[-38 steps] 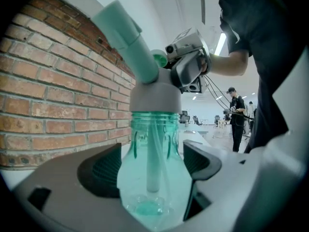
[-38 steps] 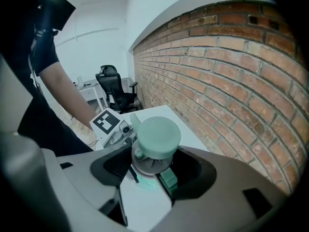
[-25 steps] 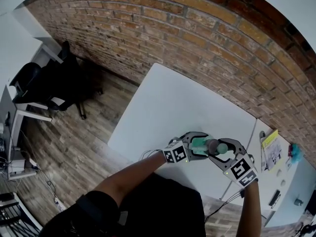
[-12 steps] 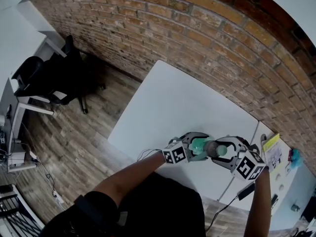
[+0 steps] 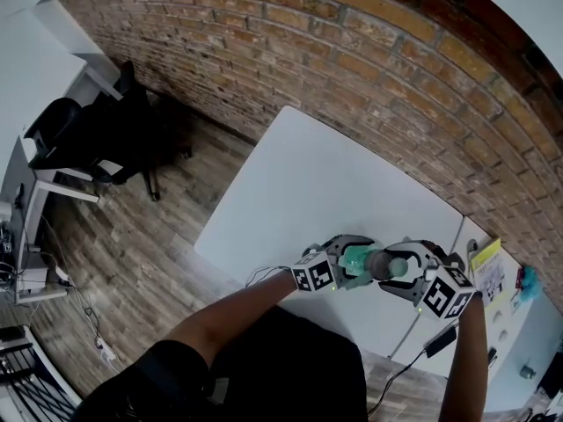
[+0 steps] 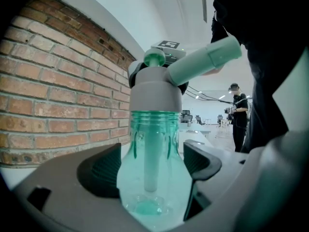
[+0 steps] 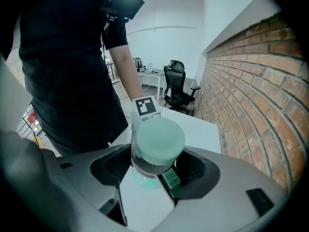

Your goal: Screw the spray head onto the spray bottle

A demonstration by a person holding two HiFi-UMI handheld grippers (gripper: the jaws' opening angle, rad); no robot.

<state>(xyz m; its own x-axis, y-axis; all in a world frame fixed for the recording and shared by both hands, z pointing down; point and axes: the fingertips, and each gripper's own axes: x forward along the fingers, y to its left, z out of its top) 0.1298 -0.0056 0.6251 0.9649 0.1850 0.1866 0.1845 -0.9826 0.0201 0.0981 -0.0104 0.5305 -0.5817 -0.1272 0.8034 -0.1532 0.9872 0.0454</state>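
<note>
Green bottle [image 6: 149,192] clamped in left claw [image 6: 153,170]; right claw [image 7: 155,170] grips the spray head [image 7: 158,139] — screwing step in hand; next move likely calls for a wrist twist — bottle held steady.

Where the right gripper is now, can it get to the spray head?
Probably yes: the spray head sits between the pads of the right gripper, seemingly gripped, with nothing in the way.

the head view looks steeply down onto the white counter [image 5: 334,192] by the brick wall [image 5: 352,51]. each gripper view sits close behind its own jaws, facing the other; all three share the spray bottle [image 5: 356,258] and spray head [image 5: 380,262].
</note>
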